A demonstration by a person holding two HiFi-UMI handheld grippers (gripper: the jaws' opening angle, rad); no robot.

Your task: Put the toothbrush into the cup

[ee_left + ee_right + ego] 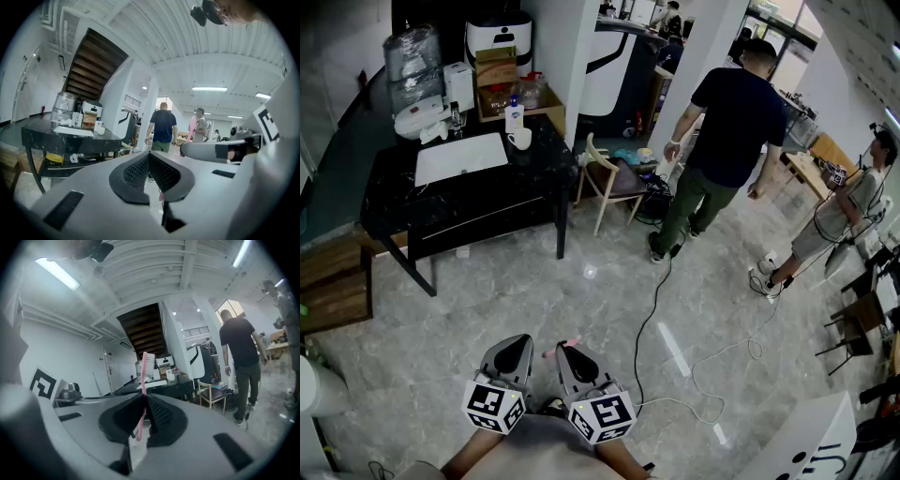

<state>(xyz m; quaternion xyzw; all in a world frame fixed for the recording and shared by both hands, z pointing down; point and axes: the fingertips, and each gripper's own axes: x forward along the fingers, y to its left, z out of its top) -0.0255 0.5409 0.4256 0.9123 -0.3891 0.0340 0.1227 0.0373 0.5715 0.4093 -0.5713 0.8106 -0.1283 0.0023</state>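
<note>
Carrying step: my right gripper (144, 401) grips the toothbrush (144, 373), and my left gripper (150, 161) is closed, empty. Next I must reach the cup (521, 139) by the bench's (469, 208) far right corner.

Holding left gripper (517, 344) and right gripper (569, 353) low in front, side by side, close together, tips forward. Left jaws pressed together on nothing. Right jaws clamped on pink toothbrush (143, 380), bristle head upright past the tips. Forearms (474, 456) behind marker cubes.
</note>
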